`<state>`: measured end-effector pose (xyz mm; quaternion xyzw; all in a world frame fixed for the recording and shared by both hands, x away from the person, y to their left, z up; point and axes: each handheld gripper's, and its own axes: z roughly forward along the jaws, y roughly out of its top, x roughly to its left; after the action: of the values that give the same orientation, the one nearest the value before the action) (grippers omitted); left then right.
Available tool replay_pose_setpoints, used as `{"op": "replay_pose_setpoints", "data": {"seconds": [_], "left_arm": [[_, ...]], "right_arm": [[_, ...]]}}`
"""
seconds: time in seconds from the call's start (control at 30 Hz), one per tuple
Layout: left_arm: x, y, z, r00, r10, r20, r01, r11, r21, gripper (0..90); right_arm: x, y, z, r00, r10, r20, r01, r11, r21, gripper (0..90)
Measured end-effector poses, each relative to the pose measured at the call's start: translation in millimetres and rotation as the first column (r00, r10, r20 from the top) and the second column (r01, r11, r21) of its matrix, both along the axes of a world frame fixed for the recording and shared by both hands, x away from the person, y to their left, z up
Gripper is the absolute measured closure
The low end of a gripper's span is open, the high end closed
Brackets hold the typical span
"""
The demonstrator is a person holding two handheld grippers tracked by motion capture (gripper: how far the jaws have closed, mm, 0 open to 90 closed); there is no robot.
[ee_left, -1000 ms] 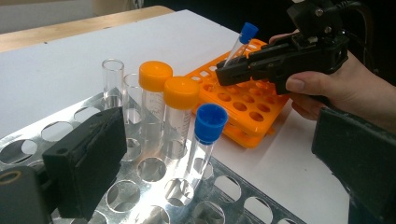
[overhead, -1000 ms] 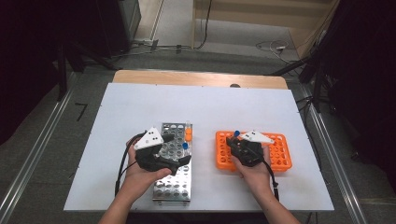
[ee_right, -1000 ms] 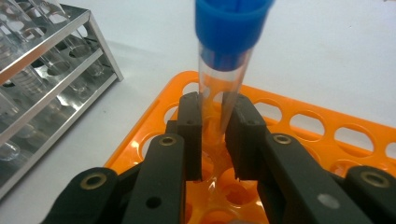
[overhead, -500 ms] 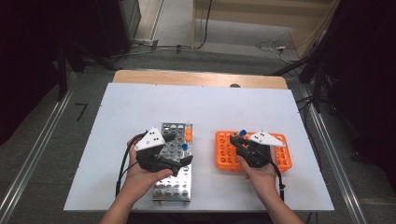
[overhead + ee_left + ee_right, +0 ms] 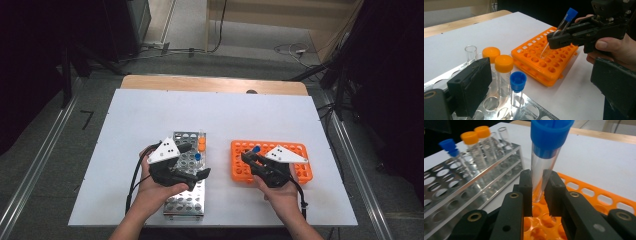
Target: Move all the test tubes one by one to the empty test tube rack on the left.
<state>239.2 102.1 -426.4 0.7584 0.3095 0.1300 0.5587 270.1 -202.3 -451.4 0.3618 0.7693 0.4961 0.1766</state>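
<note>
One blue-capped tube point(image 5: 546, 157) is pinched between the two jaws of the right gripper point(image 5: 541, 192), which press on its clear body below the cap. The tube leans, and its tip hangs just over the holes of the orange rack point(image 5: 544, 62), near that rack's left end; whether the tip touches the rack cannot be told. In the high view the right gripper point(image 5: 252, 159) sits over the orange rack point(image 5: 300, 172), held from below by a hand point(image 5: 280, 192).

The left gripper point(image 5: 534, 82) hovers over the metal rack point(image 5: 187, 200) with its jaws spread wide and nothing between them. In the metal rack stand two orange-capped tubes point(image 5: 504, 72), a small blue-capped tube point(image 5: 517, 87) and an uncapped clear tube point(image 5: 471, 53). Both racks rest on the white table point(image 5: 150, 115), well apart.
</note>
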Motion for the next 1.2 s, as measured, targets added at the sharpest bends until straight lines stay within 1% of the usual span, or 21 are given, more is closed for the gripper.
{"op": "replay_pose_setpoints", "data": {"seconds": [0.13, 0.23, 0.37, 0.53, 0.73, 0.87, 1.0, 1.2], "left_arm": [[-1.0, -4.1, 0.1, 0.9999, -0.011, 0.001, 0.011, 0.9999, 0.0, 4.4], [-2.0, -7.5, 0.4, 0.9995, -0.03, 0.001, 0.03, 0.9995, -0.002, 7.1], [-4.1, -12.4, 1.0, 0.9989, -0.047, 0.007, 0.047, 0.9989, -0.003, 9.5], [-6.7, -17.6, 1.8, 0.9977, -0.066, 0.016, 0.066, 0.9978, -0.006, 14.6], [-9.9, -22.8, 2.8, 0.9934, -0.109, 0.035, 0.11, 0.9939, -0.016, 28.5], [-12.5, -26.6, 4.3, 0.9901, -0.133, 0.046, 0.134, 0.9906, -0.027, 36.8], [-14.3, -30.6, 4.8, 0.9868, -0.155, 0.049, 0.156, 0.9876, -0.021, 44.3], [-16.3, -36.6, 4.7, 0.9781, -0.202, 0.048, 0.204, 0.9788, -0.022, 54.6]], "right_arm": [[-5.9, 2.4, 2.1, 0.9991, 0.042, -0.003, -0.042, 0.999, 0.003, 74.7], [-10.1, 4.7, 2.5, 0.9968, 0.079, -0.01, -0.079, 0.997, 0.001, 74.7], [-15.5, 8.0, 2.7, 0.9897, 0.142, -0.02, -0.142, 0.99, 0.0, 74.7], [-22.2, 14.0, 3.0, 0.9796, 0.199, -0.028, -0.2, 0.98, -0.016, 74.7], [-29.5, 22.4, 2.8, 0.9691, 0.245, -0.03, -0.246, 0.968, -0.039, 74.7], [-33.2, 26.4, 3.5, 0.9614, 0.273, -0.031, -0.275, 0.96, -0.045, 74.7], [-36.5, 29.3, 5.0, 0.9559, 0.292, -0.031, -0.293, 0.955, -0.049, 74.7], [-39.9, 33.2, 6.3, 0.9479, 0.317, -0.034, -0.318, 0.947, -0.046, 74.7]]}}
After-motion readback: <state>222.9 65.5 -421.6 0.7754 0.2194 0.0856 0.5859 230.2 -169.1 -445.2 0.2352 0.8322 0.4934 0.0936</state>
